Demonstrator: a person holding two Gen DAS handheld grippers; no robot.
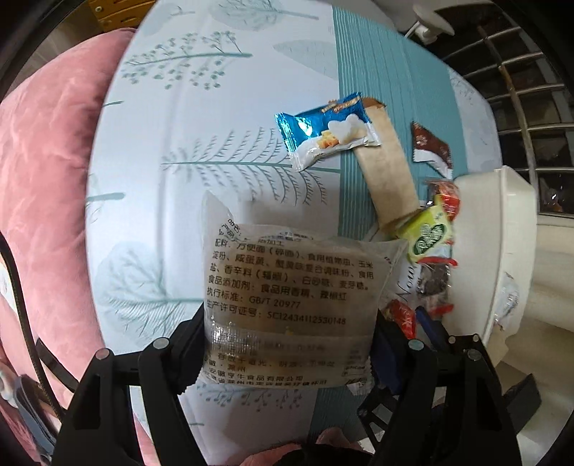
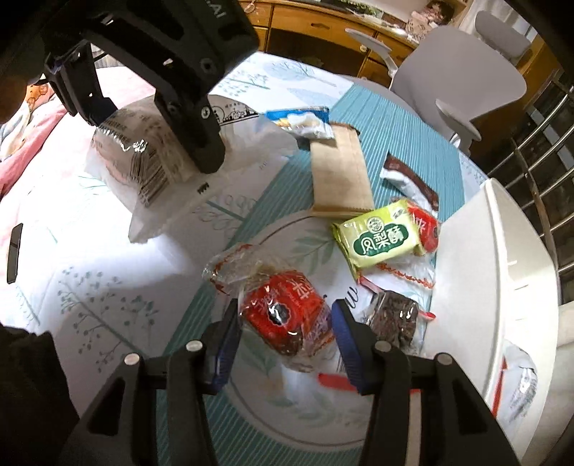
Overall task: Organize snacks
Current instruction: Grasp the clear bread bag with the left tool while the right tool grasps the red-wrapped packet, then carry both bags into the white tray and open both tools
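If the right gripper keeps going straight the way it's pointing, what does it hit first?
The right gripper already has the red-labelled snack packet between its fingers, so that packet comes first, pressed down onto the patterned bedsheet under it. How far above the sheet it sits is unclear.

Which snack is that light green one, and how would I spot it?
Find the white bin at the right of the bedspread. Just left of it lies the light green packet, overlapping a red snack; it is the only green wrapper there.

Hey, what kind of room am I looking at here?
Most likely a bedroom at home: snacks lie on a leaf-print bedsheet, a pink quilt sits alongside, and a wooden dresser and grey chair stand behind.
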